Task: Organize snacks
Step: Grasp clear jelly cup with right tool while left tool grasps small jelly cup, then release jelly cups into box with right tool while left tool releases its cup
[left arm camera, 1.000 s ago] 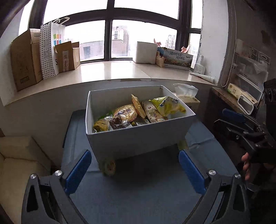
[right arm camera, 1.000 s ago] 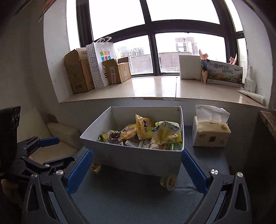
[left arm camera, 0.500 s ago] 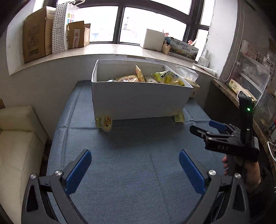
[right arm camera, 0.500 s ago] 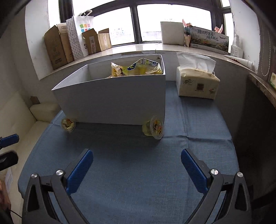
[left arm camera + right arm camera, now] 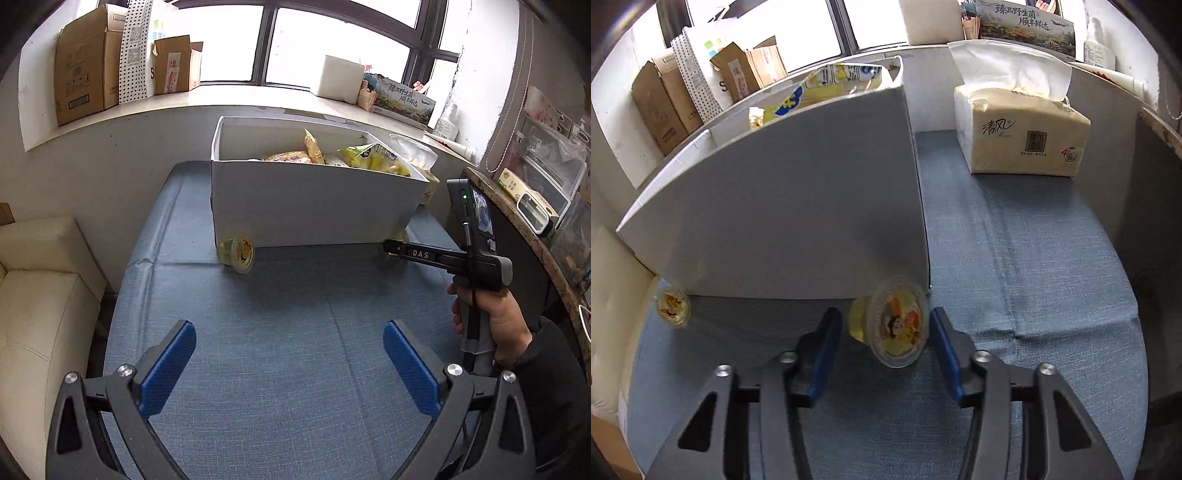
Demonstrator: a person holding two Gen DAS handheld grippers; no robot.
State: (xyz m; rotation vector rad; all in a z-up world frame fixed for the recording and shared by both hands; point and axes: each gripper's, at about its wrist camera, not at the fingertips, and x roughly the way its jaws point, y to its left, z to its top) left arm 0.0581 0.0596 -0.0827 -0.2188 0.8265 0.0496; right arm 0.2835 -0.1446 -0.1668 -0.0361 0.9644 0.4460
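Note:
A white box (image 5: 310, 201) holding several snack packets stands on a blue cloth. One jelly cup (image 5: 238, 254) lies on its side at the box's near left corner; it also shows in the right wrist view (image 5: 673, 307). A second jelly cup (image 5: 895, 325) lies at the box's near right corner. My right gripper (image 5: 886, 326) has its jaws partly closed around this cup, one on each side; whether they touch it I cannot tell. In the left wrist view the right gripper (image 5: 397, 248) points at that corner. My left gripper (image 5: 290, 365) is wide open and empty above the cloth.
A tissue pack (image 5: 1019, 136) sits right of the box. A cream sofa (image 5: 40, 306) is on the left. Cardboard boxes (image 5: 85, 62) and a white box (image 5: 338, 79) stand on the window sill. A dark counter (image 5: 532, 236) with containers is on the right.
My right gripper moved down and forward to the right jelly cup and its jaws narrowed around it. My left gripper drew back slightly and stays wide open.

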